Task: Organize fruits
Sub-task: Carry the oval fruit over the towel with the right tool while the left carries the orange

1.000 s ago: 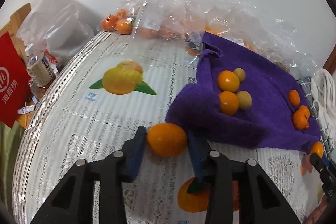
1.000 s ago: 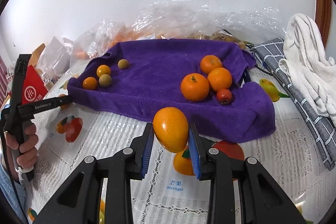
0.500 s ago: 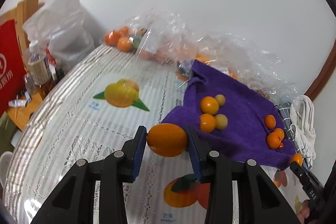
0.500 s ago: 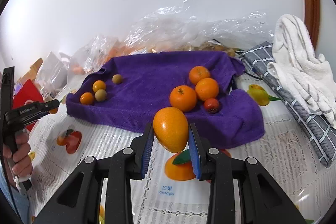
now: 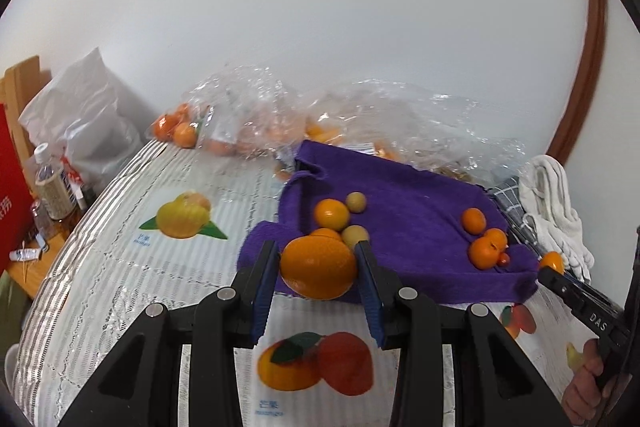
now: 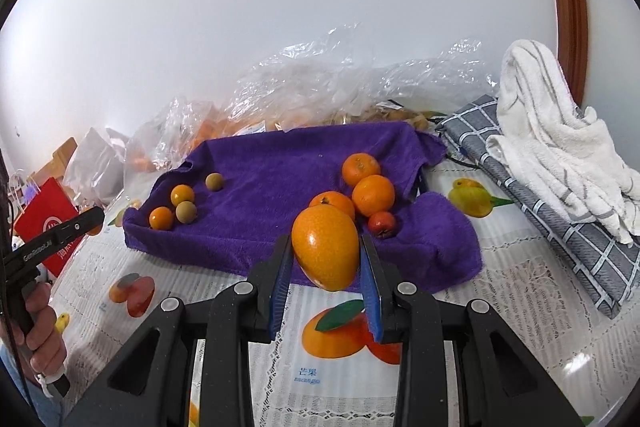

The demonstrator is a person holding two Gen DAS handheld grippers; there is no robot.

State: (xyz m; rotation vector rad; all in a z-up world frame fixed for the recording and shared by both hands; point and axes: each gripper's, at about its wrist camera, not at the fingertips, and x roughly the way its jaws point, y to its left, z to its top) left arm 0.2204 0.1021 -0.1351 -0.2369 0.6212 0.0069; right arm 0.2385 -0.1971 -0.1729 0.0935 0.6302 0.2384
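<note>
Clutter behind purple towel [image 6: 280,163]: crinkled plastic bags [image 6: 320,87], contents blurred, only orange shapes showing; white cloth [image 6: 560,131] on checked cloth right of towel. Small oranges [image 6: 368,187] and pale round fruits [image 6: 186,211] sit on towel. Left gripper [image 5: 316,267] clamps a smooth orange mango [image 5: 318,267] above towel's near edge, hiding one fruit. Right gripper [image 6: 325,255] clamps another mango [image 6: 325,251] likewise.

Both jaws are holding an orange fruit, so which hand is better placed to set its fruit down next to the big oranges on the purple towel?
The right gripper, probably. Its orange fruit hangs just in front of the big oranges at that end of the purple towel. The left gripper faces the small fruits at the other end.
</note>
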